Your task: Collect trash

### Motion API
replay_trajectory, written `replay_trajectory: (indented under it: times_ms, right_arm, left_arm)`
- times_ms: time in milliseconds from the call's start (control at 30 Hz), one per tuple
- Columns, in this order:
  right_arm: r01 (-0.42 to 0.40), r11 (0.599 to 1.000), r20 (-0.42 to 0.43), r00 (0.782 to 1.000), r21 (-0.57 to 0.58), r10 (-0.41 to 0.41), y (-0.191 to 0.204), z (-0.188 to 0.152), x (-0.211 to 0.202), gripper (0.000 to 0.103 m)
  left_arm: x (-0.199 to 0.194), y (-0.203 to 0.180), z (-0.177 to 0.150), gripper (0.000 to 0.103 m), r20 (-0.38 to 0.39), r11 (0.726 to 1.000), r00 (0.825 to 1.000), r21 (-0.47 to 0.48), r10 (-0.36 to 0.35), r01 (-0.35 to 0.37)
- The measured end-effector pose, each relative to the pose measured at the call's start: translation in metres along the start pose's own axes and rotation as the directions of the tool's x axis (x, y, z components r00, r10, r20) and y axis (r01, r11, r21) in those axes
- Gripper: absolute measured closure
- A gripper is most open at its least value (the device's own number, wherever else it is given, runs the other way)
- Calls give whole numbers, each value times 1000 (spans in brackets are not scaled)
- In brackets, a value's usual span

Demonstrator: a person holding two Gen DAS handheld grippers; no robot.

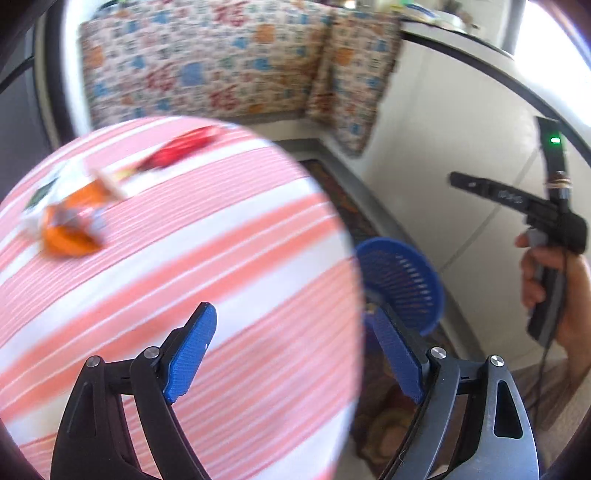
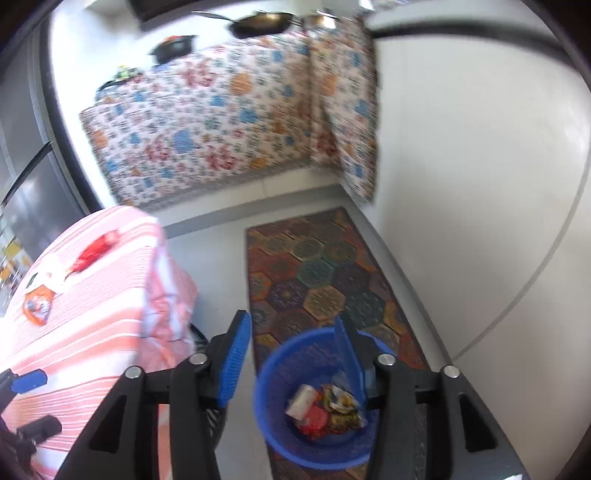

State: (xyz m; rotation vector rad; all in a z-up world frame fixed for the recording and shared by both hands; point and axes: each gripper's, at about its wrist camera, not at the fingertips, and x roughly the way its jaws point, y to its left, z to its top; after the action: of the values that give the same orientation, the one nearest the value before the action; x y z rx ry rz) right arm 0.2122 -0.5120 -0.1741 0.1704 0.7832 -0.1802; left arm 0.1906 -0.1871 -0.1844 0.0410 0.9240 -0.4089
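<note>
My left gripper (image 1: 291, 310) stands open above the round table (image 1: 221, 280) with the pink striped cloth, nothing between its blue pads. At the table's far side lie an orange wrapper (image 1: 70, 221), a white scrap (image 1: 107, 177) and a red wrapper (image 1: 181, 149). The blue basket (image 1: 402, 280) stands on the floor right of the table. My right gripper (image 2: 291, 317) hangs open and empty over this basket (image 2: 266, 406), which holds several crumpled wrappers (image 2: 325, 406). The right wrist view also shows the orange wrapper (image 2: 37, 308) and the red wrapper (image 2: 94, 253) on the table.
A hand (image 1: 554, 280) holds the right gripper's handle at the right. A patterned rug (image 2: 317, 266) lies under the basket. Beyond is a counter draped in floral cloth (image 2: 207, 122) with pans (image 2: 262, 22) on top. A dark appliance (image 2: 29, 192) stands at left.
</note>
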Motion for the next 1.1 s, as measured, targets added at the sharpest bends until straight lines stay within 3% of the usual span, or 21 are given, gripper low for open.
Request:
replay_trajectory:
  times_ms: [233, 400, 533, 667, 700, 900, 1100]
  right_arm:
    - [-117, 973, 46, 991, -200, 128, 125, -10, -14, 50]
    - [-308, 909, -83, 951, -280, 297, 221, -44, -6, 50]
    - [-350, 858, -182, 936, -377, 302, 280, -70, 8, 50]
    - [-358, 852, -223, 930, -382, 291, 307, -75, 22, 30]
    - [-349, 856, -216, 934, -382, 285, 311, -74, 23, 29]
    - [-300, 845, -197, 952, -442, 235, 332, -82, 30, 19]
    - [-305, 845, -200, 950, -440, 239, 333, -82, 31, 17]
  left_arm:
    - [-22, 109, -35, 15, 1, 972, 982, -138, 190, -188]
    - [-26, 164, -46, 15, -15, 939, 958, -192, 287, -285]
    - [-24, 201, -52, 15, -51, 917, 941, -210, 336, -339]
    - [-24, 219, -56, 5, -39, 915, 938, -211, 344, -344]
    - [-23, 221, -57, 0, -40, 914, 937, -210, 347, -347]
    - [-21, 225, -52, 0, -37, 920, 942, -204, 333, -333]
    - [-19, 226, -49, 0, -36, 920, 943, -206, 332, -332]
